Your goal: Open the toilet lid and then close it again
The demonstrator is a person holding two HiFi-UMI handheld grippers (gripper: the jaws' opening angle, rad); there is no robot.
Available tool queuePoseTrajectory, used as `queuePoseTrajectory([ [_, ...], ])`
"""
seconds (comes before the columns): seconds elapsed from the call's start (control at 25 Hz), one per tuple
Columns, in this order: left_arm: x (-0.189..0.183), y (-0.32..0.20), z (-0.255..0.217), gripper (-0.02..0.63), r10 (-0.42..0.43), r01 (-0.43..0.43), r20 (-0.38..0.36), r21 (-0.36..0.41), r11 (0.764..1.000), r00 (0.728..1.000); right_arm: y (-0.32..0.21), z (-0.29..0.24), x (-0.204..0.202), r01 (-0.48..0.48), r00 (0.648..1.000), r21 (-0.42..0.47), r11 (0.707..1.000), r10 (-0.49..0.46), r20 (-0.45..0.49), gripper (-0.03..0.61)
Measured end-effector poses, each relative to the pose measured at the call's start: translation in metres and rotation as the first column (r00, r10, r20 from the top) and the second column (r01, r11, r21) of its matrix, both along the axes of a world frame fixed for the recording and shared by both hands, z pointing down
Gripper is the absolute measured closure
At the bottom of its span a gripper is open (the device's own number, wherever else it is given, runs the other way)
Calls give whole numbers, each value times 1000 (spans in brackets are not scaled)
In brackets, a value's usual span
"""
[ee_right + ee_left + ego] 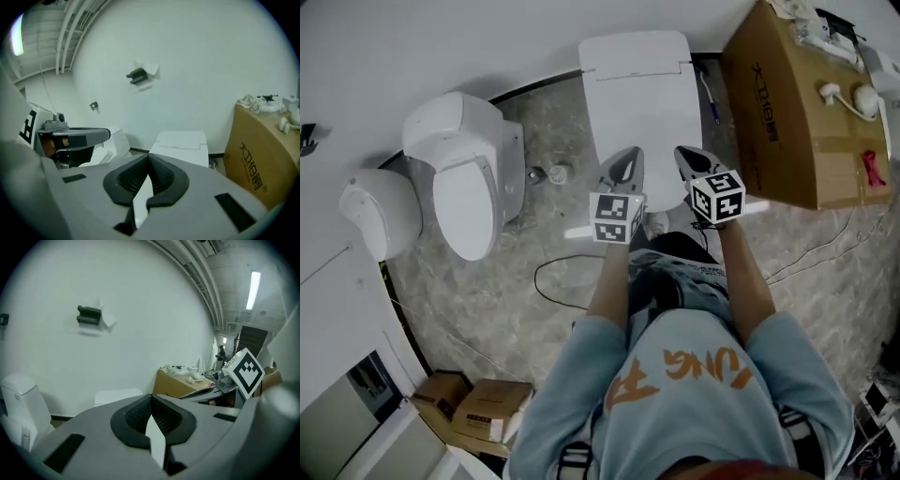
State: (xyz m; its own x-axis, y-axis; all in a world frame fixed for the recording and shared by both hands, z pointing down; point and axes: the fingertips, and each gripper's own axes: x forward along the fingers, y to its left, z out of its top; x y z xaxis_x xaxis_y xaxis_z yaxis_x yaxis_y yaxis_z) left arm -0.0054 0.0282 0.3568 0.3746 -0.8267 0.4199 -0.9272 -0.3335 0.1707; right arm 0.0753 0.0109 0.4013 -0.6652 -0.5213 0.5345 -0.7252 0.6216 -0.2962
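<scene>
Above the toilet lid, my two grippers are shut and hold nothing.
My left gripper has its jaws pressed together with nothing between them, and so does my right gripper; they sit side by side over the lid's near end, and I can't tell if either touches it. The lid lies flat and closed on the toilet, which stands at the far edge of the floor against the wall. A second toilet stands toward the floor's left edge, a cardboard box at its far right corner. A thin cable lies on the floor near my legs.
</scene>
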Motion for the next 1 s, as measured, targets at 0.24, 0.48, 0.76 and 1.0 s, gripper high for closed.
queuePoseTrajectory([
  [0.24, -19, -25, -93, 588, -87, 72, 89, 159, 985, 992, -41, -110, -8, -46, 995, 187, 981, 29, 93, 566],
  [0.48, -42, -27, -190, 588, -228, 186, 75, 369, 911, 971, -54, -202, -10, -111, 981, 338, 934, 49, 188, 566],
  [0.76, -23, -31, -266, 588, -248, 178, 81, 490, 854, 965, -58, -288, 1, -181, 967, 460, 869, 73, 244, 566],
  [1.0, -26, -24, -273, 588, -292, 196, 126, 494, 847, 948, -54, -300, -1, -181, 967, 491, 852, 64, 247, 566],
])
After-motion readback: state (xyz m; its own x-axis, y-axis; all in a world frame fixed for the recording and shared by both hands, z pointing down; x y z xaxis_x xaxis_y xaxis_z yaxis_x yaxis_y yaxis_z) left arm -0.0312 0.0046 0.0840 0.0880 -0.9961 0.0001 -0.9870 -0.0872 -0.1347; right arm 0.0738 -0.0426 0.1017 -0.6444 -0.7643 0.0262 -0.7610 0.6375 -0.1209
